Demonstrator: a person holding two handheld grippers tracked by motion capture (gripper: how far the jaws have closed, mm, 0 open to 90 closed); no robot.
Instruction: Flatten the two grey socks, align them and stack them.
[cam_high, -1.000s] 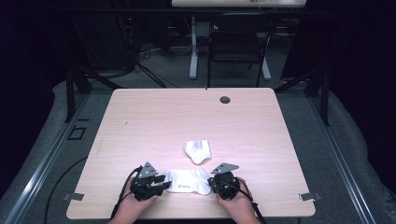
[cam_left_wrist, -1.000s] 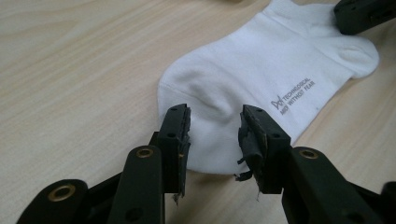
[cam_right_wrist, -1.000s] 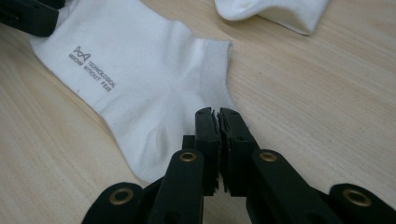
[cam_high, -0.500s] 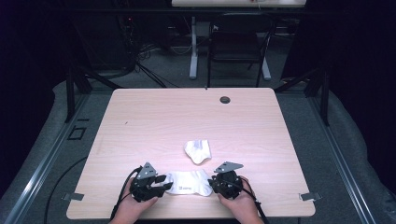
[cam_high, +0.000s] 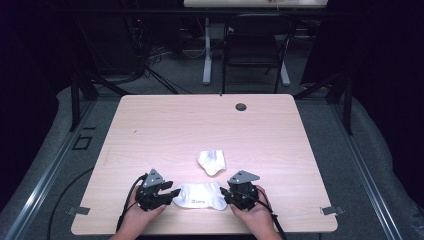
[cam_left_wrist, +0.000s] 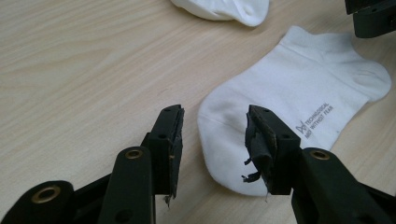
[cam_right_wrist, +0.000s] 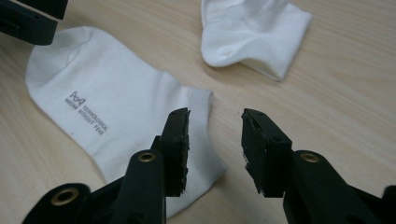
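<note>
Letting go, both the left gripper and right gripper have just spread open, releasing the flat sock smoothed on the table; the crumpled sock waits beyond.

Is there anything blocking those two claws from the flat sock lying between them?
Nothing visible. The flat sock lies on bare table, with the left gripper at one end and the right gripper at the other, both open. The crumpled sock sits apart, farther back.
</note>
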